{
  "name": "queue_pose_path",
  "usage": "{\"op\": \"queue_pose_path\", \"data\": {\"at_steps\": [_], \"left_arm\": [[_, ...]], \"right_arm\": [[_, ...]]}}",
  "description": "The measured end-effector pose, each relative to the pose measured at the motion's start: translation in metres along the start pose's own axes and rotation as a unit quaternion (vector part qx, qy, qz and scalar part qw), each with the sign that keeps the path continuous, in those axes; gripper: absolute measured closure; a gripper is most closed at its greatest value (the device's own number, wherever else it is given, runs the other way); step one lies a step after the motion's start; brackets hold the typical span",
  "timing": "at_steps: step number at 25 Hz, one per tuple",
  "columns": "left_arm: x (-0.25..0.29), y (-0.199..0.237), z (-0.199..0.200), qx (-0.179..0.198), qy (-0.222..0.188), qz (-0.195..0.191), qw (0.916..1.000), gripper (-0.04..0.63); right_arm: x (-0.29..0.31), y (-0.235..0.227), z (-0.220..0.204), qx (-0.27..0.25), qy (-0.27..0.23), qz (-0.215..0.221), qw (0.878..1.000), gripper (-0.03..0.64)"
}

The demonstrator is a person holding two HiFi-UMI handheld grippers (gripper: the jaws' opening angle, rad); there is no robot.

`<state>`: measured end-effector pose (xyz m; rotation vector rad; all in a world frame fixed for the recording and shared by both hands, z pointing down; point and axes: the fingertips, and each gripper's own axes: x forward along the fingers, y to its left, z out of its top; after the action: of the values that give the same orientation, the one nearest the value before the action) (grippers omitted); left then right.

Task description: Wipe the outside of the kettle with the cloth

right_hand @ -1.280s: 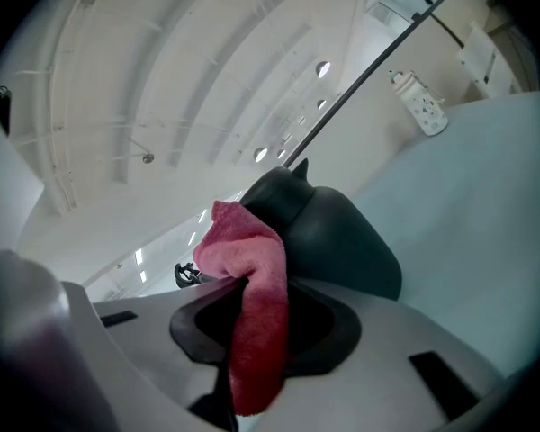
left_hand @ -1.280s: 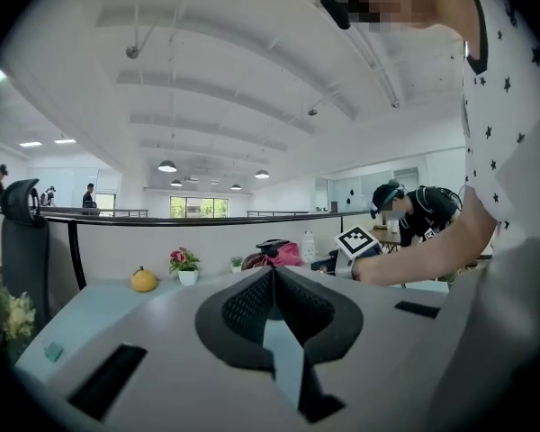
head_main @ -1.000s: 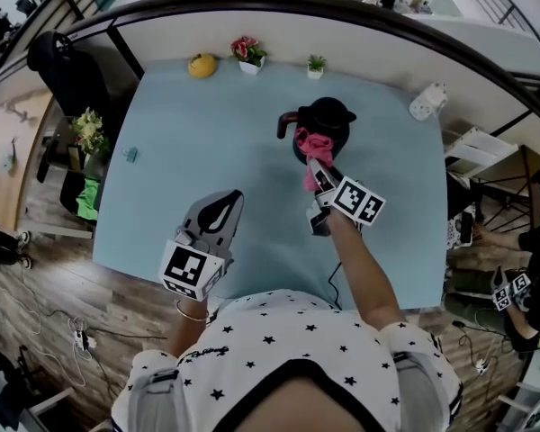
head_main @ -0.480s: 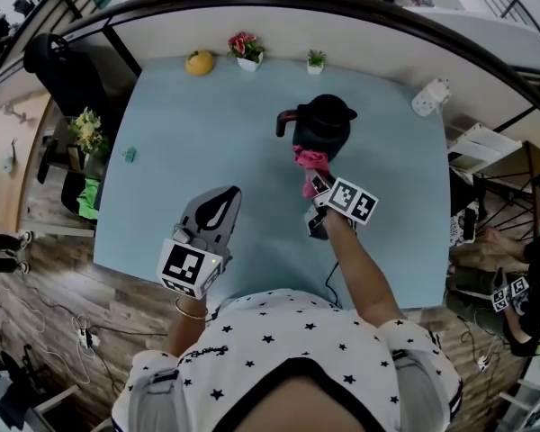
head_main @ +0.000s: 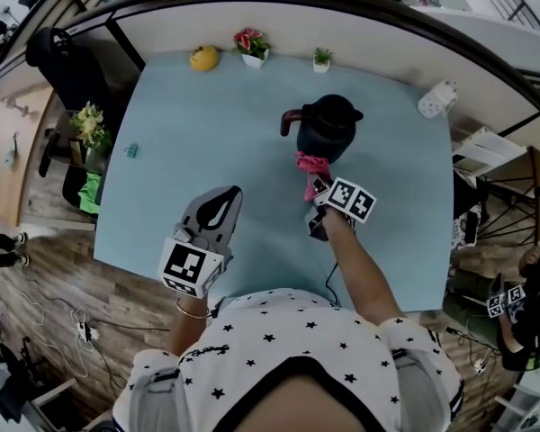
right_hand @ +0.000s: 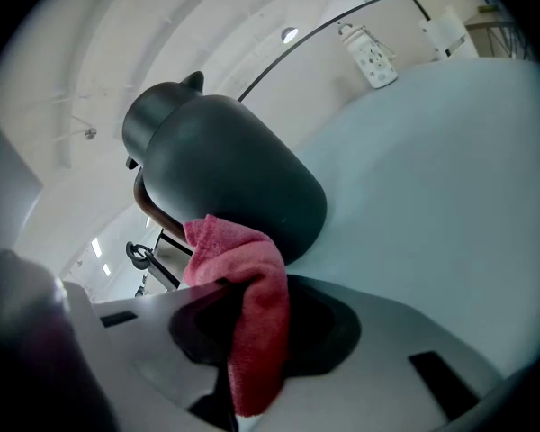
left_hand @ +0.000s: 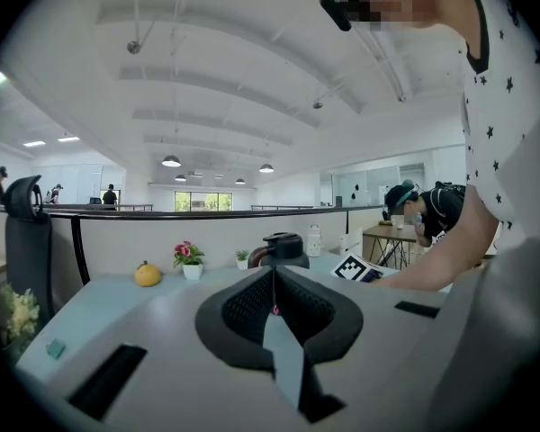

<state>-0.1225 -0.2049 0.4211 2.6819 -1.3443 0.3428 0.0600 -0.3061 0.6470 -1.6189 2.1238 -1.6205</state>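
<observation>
Kettle [head_main: 328,126]: black, upright, on the far middle part of the pale blue table [head_main: 207,133]. In the head view its handle points left and the lid is on.

Cloth [head_main: 311,165]: pink. One end is bunched at the kettle's near side, low down by the base. The rest trails back to the right gripper [head_main: 315,185].

Right gripper view: the jaws are clamped on the cloth [right_hand: 252,313]. A fold hangs down over them and the free end lies up against the lower wall of the kettle [right_hand: 225,165]. Contact looks likely, but the fold covers the exact spot, so touching is not confirmed.

The kettle sits just beyond the jaw tips, not between them. Only the cloth is between them.

Progress (judgement): wiping appears under way on the lower near wall. The matt black surface shows no streaks or wet marks, so the area already covered cannot be read. The far side, the handle side and the shoulder under the lid probably remain.

Left gripper [head_main: 218,207]: held low over the near part of the table, well apart from the kettle. Left gripper view: its jaws are pressed together with nothing between them, and the kettle [left_hand: 282,248] shows beyond the tips. It is not steadying the kettle.

Far edge of the table: a yellow fruit [head_main: 203,58], potted flowers [head_main: 252,43] and a small green plant [head_main: 321,58], all well clear of the kettle.
</observation>
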Motion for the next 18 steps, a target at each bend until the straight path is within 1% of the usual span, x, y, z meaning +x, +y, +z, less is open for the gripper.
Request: {"op": "queue_pose_path", "data": {"at_steps": [4,8,11,15,17,18], "left_arm": [[0.002,-0.005,0.002,0.002,-0.004,-0.006,1.0000,0.565],[-0.001,-0.007,0.004,0.005,-0.006,-0.006,1.0000,0.566],[-0.006,-0.007,0.004,0.008,-0.004,-0.003,1.0000,0.565],[-0.005,-0.012,0.005,0.012,-0.004,-0.008,0.9999,0.566],[-0.003,-0.018,0.008,0.014,-0.008,-0.015,0.9998,0.566],[-0.003,-0.020,0.009,0.015,-0.009,-0.018,0.9997,0.565]], "right_arm": [[0.001,-0.001,0.000,-0.003,0.003,0.000,1.000,0.523],[-0.006,-0.001,-0.004,-0.025,0.008,0.000,1.000,0.522],[-0.019,0.012,-0.008,-0.044,0.011,0.021,0.999,0.522],[-0.045,0.046,-0.005,-0.102,0.006,0.070,0.992,0.522],[-0.061,0.068,0.004,-0.157,-0.009,0.096,0.983,0.522],[-0.070,0.079,0.010,-0.191,-0.023,0.106,0.976,0.522]]}}
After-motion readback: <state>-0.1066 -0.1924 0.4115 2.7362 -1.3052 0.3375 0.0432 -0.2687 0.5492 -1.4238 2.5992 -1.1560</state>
